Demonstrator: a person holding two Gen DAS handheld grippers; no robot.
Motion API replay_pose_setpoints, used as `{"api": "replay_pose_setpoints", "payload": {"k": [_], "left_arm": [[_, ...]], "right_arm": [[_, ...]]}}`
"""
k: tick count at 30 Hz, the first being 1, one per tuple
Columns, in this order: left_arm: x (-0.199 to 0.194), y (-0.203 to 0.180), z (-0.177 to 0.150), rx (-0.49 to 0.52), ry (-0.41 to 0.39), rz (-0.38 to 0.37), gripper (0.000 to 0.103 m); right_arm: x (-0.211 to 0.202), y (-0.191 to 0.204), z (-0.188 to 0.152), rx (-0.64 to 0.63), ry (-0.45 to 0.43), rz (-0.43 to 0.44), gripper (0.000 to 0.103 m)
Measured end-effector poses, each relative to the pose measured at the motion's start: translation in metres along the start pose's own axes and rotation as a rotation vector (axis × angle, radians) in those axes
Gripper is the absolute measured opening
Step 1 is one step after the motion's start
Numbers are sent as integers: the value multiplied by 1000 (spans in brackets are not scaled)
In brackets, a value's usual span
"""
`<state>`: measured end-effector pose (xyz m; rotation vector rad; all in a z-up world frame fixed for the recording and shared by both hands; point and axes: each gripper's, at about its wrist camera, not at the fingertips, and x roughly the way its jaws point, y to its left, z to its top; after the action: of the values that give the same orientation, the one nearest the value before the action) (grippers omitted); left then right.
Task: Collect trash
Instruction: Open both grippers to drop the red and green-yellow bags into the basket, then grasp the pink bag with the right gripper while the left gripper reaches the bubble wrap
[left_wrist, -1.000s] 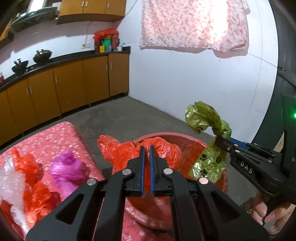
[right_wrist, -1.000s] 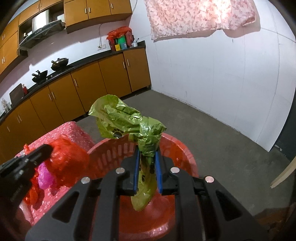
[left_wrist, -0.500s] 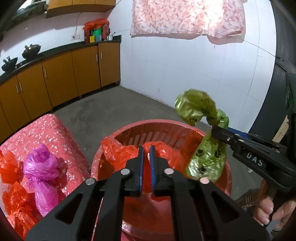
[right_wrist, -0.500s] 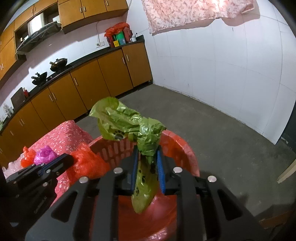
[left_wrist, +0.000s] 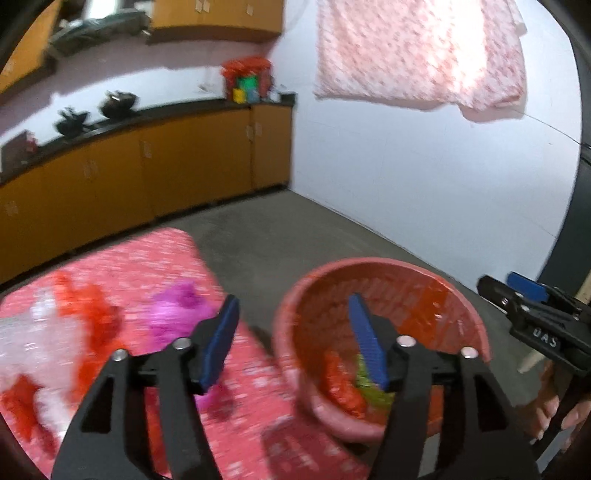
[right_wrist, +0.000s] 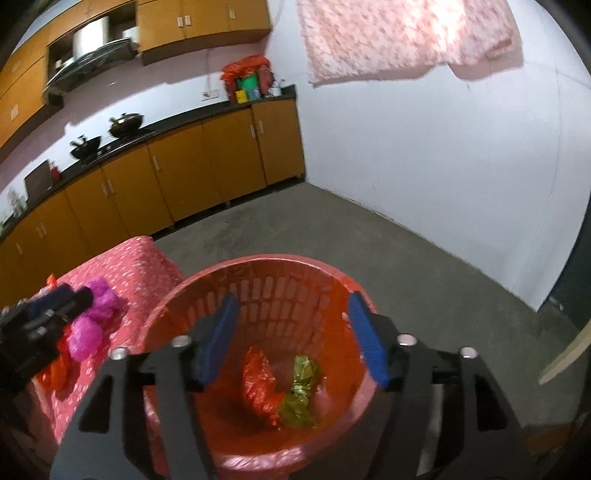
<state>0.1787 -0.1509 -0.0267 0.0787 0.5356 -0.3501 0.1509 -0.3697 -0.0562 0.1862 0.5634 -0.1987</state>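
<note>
**Left wrist view: both grippers empty, two bags in the basket**

To the left of the left gripper (left_wrist: 293, 339) lies the pink table cover (left_wrist: 122, 258) with a magenta bag (left_wrist: 173, 314). Its jaws stand wide apart and hold nothing. In the right wrist view, the right gripper (right_wrist: 291, 339) also has its jaws spread apart. Between and below them, inside the red basket (right_wrist: 258, 266), the red bag (right_wrist: 258, 384) touches the green bag (right_wrist: 301, 391) on its right.

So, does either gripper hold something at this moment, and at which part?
Nothing is held. Left gripper and right gripper are open; red bag and green bag lie in the basket.
</note>
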Motion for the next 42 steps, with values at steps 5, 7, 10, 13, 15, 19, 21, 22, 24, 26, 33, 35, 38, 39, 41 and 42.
{"api": "replay_pose_setpoints", "payload": {"k": [5,7,10,13,15,19,21,22,24,26,33,35,38,39,41,42], "left_arm": [[-48,30,-14,-24,-67,127,79],[-66,42,-23,-20,-89,194,83],[-90,67,-38,-1,-109,321,90],[-105,94,-51,-29,-93,402,93],[-111,114,-57,-64,-81,446,94],[-121,157,-71,-148,-52,533,95],[-124,174,-76,-187,-43,552,95],[-126,183,-78,-206,-42,562,95],[-129,195,-82,-228,-45,580,95],[-130,207,-82,-245,-53,598,95],[-135,233,-86,-286,-79,598,96],[-135,237,-86,-292,-81,589,97],[-130,237,-82,-287,-79,566,98],[-129,236,-81,-283,-80,561,98],[-124,238,-76,-274,-77,553,99],[-120,239,-74,-273,-73,547,99]], "right_arm": [[-15,41,-8,-70,-14,54,88],[-18,59,-10,-93,-16,80,89],[-21,94,-16,-138,-23,126,88],[-16,126,-20,-162,-2,170,88],[-10,146,-22,-165,14,197,88],[-1,179,-29,-183,36,219,84],[8,195,-30,-194,55,229,82],[12,201,-31,-198,64,233,80],[21,212,-31,-204,79,235,80],[30,221,-31,-204,94,236,80],[65,251,-31,-226,153,219,80],[77,259,-33,-242,178,200,80],[90,265,-35,-257,211,193,79],[94,267,-37,-266,221,188,74],[99,270,-41,-290,247,194,63],[100,271,-43,-296,255,204,58]]}}
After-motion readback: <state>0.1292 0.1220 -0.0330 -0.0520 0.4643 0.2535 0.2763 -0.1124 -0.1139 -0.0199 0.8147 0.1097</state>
